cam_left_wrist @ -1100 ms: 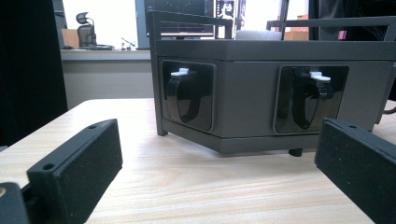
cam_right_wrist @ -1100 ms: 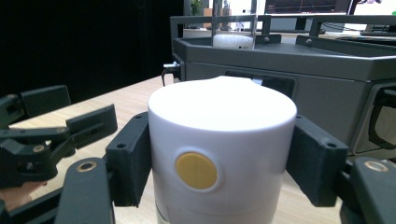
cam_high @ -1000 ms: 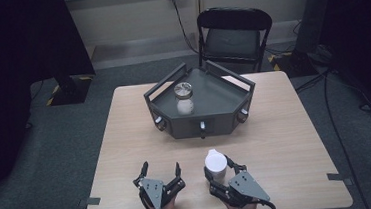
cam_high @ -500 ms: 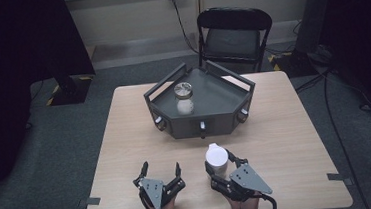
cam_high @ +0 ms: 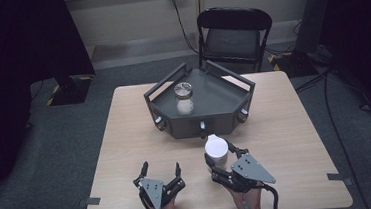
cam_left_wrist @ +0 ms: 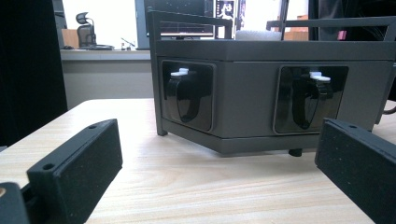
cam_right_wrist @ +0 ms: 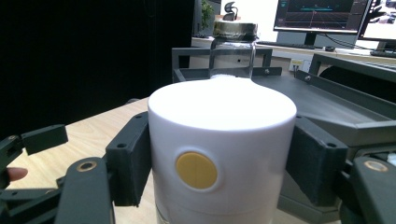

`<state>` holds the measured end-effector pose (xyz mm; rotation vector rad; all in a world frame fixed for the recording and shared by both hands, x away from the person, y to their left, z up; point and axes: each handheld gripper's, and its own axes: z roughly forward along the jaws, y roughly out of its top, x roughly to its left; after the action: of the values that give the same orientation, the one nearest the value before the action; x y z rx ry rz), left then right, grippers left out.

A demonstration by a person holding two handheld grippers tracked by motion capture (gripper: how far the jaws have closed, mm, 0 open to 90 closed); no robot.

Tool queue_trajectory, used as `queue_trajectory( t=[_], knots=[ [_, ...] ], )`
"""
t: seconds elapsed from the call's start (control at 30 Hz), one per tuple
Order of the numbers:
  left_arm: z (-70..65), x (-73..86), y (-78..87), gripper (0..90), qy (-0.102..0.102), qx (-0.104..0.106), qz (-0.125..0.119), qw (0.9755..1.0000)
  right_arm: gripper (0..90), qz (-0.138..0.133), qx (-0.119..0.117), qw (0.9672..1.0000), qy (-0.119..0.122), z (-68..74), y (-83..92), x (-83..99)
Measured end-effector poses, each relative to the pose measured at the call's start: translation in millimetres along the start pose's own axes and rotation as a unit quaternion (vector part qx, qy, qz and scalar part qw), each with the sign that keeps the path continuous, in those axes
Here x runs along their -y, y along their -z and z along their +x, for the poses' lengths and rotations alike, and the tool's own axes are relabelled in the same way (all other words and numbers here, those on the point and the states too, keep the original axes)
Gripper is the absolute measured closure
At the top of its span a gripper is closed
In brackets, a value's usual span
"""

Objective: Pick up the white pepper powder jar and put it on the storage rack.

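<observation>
The white cylindrical container [cam_high: 216, 150] sits clamped between the two black jaws of the right gripper [cam_high: 220, 163], held upright just in front of the dark grey tray [cam_high: 234, 111], over the near part of the wooden table [cam_high: 295, 126]. In the right gripper view the container [cam_right_wrist: 219, 154] shows a flat white top and a round yellow disc on its side, and both foam pads [cam_right_wrist: 314, 161] press flat against its walls. Just beyond it, inside the tray, stands a glass jar [cam_high: 184, 98] with a metal lid and white contents low in it. The left gripper [cam_high: 160, 172] rests low at the table's near edge, well apart from the container, with its jaws spread wide and nothing between them; in the left gripper view the tray's front face [cam_left_wrist: 261, 98] shows two black latches with white tabs. A black folding chair [cam_high: 233, 35] stands behind the table.
</observation>
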<state>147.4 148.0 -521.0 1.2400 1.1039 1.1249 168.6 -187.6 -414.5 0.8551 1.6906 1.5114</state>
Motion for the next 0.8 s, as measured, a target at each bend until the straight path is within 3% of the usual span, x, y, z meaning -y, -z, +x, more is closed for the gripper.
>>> queue_trajectory(
  t=[0.4, 0.8],
  knots=[
    [0.0, -0.2, 0.0, 0.0, 0.0, 0.0, 0.0, 1.0, 30.5, -0.01, -0.013, 0.9998, -0.014, -14.2, -14.5, -17.4],
    [0.7, -0.1, 0.0, 0.1, 0.0, 0.002, 0.0, 1.0, 30.5, -0.012, 0.0, 0.9999, -0.012, -29.6, -36.4, -38.2]
  ],
)
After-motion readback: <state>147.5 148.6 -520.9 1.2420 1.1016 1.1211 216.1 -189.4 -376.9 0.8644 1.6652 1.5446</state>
